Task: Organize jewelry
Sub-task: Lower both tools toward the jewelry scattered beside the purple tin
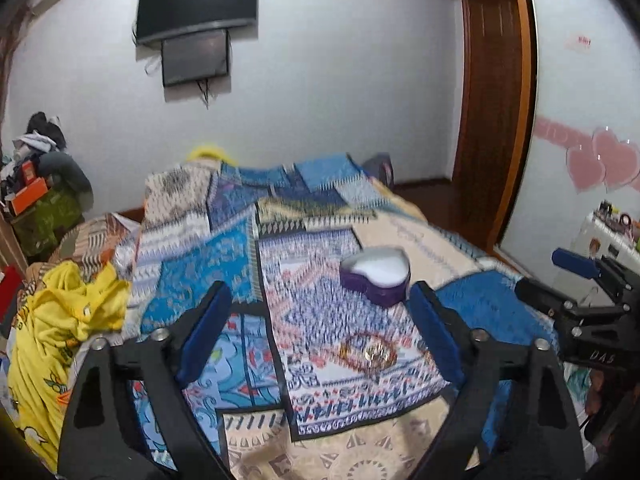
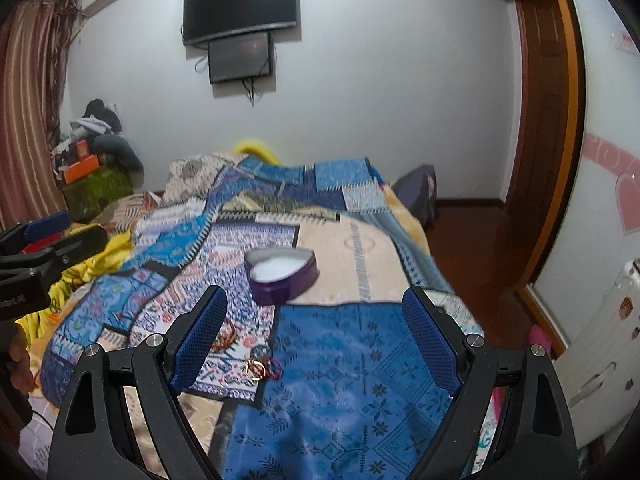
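A purple heart-shaped box (image 1: pixel 376 276) sits open on the patchwork blanket (image 1: pixel 224 264), with its pointy end aimed toward the right side of the bed, and inside it shows only a soft white lining. Nearer than the box lies a small pile of jewelry (image 1: pixel 370 352): a thin reddish bracelet lying flat with gold rings on it, and in the right view little red and blue loops beside a gold ring (image 2: pixel 256 370). The left gripper (image 1: pixel 320 332) and the right gripper (image 2: pixel 316 336) both hang above the blanket with their blue fingers spread wide, holding nothing.
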Motion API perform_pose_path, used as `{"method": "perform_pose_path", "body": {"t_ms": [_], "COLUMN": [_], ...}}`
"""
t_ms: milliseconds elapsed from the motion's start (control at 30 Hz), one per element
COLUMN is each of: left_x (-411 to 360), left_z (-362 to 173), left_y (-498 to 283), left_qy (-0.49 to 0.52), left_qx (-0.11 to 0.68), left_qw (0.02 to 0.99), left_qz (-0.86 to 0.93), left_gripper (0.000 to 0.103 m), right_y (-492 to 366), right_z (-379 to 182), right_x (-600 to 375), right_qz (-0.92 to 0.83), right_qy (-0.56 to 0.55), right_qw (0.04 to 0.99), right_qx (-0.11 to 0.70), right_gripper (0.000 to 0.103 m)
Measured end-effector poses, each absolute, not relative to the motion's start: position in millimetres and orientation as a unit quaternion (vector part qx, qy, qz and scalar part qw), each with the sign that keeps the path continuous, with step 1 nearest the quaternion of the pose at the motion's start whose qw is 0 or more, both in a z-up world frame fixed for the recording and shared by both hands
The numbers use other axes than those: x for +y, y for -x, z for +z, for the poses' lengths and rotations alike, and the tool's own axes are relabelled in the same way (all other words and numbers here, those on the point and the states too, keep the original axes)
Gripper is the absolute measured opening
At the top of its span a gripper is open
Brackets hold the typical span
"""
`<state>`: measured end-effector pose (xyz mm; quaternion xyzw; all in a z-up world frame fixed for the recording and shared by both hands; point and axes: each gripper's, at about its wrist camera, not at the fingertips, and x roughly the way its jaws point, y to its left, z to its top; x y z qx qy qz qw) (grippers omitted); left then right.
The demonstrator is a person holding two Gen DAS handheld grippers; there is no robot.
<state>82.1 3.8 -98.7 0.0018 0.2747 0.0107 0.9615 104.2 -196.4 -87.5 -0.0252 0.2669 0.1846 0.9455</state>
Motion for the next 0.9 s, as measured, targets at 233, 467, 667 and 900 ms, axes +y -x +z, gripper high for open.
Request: {"method": "perform_pose_path", "body": {"t_ms": [233,467,667,900], "left_x": [1.5,6.5,11.0,13.4], "left_z": [-127.3,-147.0,-159.3,-168.5], "left_y": [-95.2,-108.4,-116.0,-123.1], "left_qy": [-0.005,0.011,0.022,0.033], "left_qx": [0.330,0.368,0.392,0.407], "left_qw": [0.944,0.930,0.920,0.913], "left_qz": [0.003,0.000,-0.008,-0.014], "left_gripper": [0.078,0.078,0.075,0.071], "right_y": [-116.6,-130.7,-140.5,-147.5], "right_z": [-110.3,-130.6,-147.9,-156.6], "right_x": [-192.0,-175.7,-165.6,-158.6], "right_qz": [0.216,0.248,0.261,0.270], "right_qy": [0.023,0.036,0.049,0.051], "right_qw": [0.926,0.905,0.891,0.881], "right_qx": [0.310,0.345,0.368,0.385], "right_gripper": [0.066,0.048,0.040,0.038]}}
